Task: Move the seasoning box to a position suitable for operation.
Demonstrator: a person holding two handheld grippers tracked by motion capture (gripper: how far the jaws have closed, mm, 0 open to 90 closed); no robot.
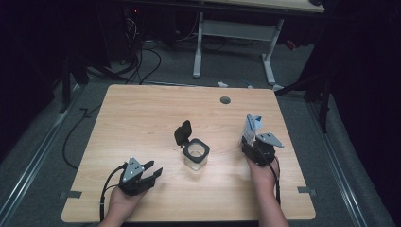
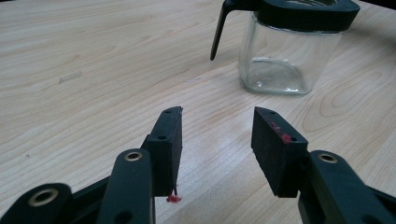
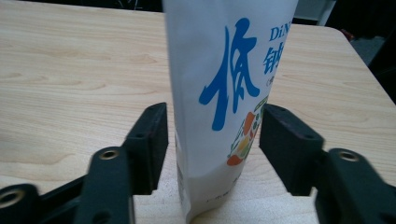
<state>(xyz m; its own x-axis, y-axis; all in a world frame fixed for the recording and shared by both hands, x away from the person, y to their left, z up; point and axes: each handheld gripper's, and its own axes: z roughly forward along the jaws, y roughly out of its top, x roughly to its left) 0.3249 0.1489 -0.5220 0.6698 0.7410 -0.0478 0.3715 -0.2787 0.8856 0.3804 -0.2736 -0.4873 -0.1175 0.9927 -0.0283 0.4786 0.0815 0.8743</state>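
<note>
Both jaws of my right hand-held gripper stand wide around the upright pouch at the bench's 3 o'clock side, so I should close squarely mid-pouch before carrying it toward the open jar.

The left gripper has bare tabletop ahead and to its left. The glass jar, its lid flipped up at the back, stands in the middle, well apart from both grippers. The pouch stands upright between the right gripper's spread jaws, blocking forward travel. Wood lies bare between jar and pouch.
</note>
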